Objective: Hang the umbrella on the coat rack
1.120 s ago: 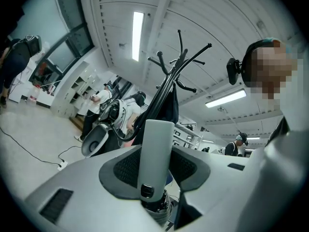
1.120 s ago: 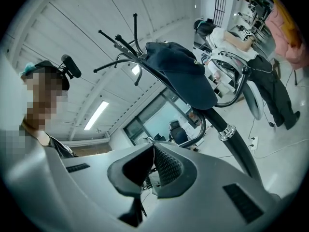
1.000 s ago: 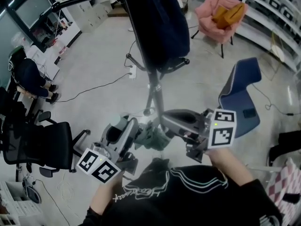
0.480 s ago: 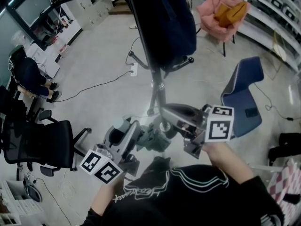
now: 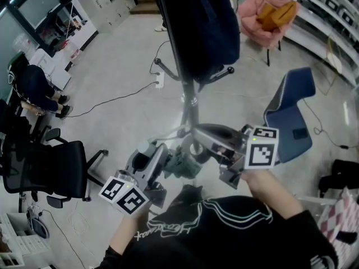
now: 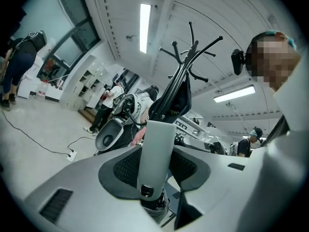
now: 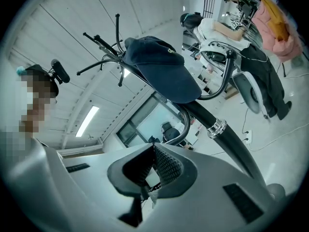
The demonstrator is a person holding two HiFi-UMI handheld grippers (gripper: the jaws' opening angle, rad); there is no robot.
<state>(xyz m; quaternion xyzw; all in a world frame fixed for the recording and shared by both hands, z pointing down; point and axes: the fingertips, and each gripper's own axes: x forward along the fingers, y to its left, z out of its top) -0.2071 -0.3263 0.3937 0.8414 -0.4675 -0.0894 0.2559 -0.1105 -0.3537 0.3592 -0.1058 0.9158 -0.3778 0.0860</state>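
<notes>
Left tongs [image 6: 155, 170] are clamping the umbrella [image 6: 157, 139] by its pale handle, which is standing upright between the pads. Right tongs [image 7: 150, 166] are sitting pinched together, with nothing certain between them. The coat rack [image 5: 189, 97] is rising just ahead, its hooks [image 6: 192, 45] lying above the handle.

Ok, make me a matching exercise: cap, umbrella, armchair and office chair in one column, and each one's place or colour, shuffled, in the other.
1. cap
2. umbrella
3. armchair
4. office chair

A. on the floor, far left in the head view
B. in the left gripper
C. pink
D. on the rack

Pairs: 1-D, 2-B, 3-C, 4-A
</notes>
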